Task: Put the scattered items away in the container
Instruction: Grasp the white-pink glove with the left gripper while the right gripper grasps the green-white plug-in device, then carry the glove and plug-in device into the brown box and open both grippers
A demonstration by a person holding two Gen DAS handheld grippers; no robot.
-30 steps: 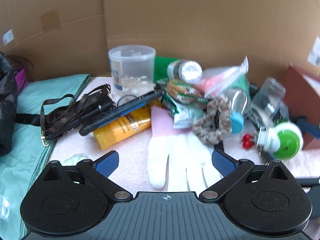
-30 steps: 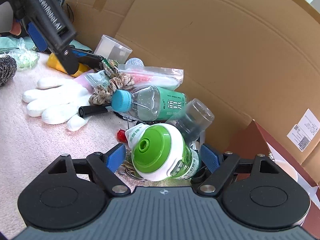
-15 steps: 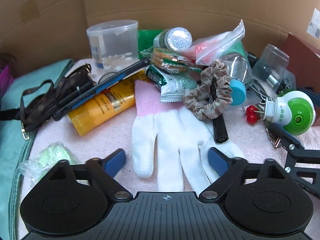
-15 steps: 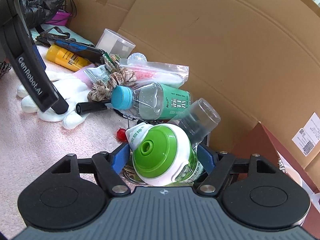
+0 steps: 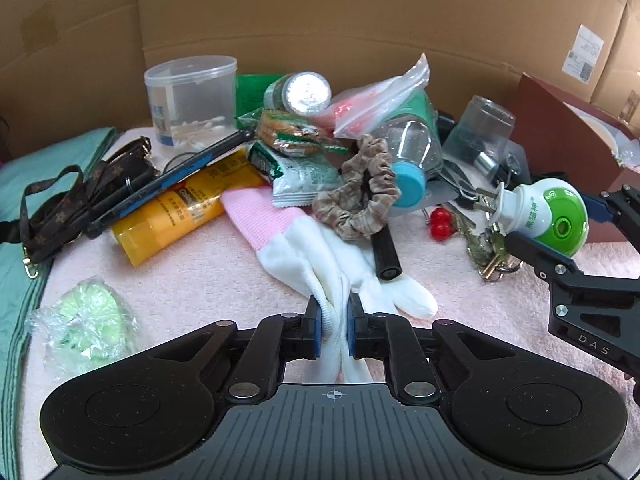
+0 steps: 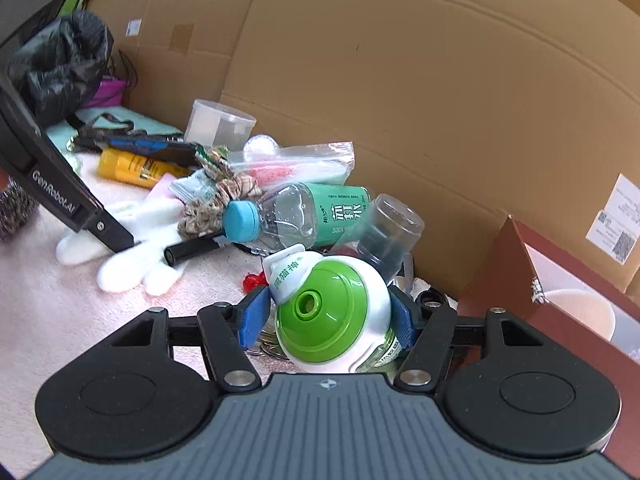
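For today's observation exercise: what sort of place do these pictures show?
Probably a makeshift sorting spot at home: household clutter on a pink towel, walled by flattened cardboard, with a plug-in mosquito repeller among it.

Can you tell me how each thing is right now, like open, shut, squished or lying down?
left gripper: shut on the white glove
right gripper: closing around the green plug-in bottle
soda bottle: lying down, blue cap on
clear tub: upright
zip bag: lying flat

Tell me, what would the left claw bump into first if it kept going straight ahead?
Probably the black marker, lying just ahead on the white glove that the left claw pinches. Depth is hard to judge, though.
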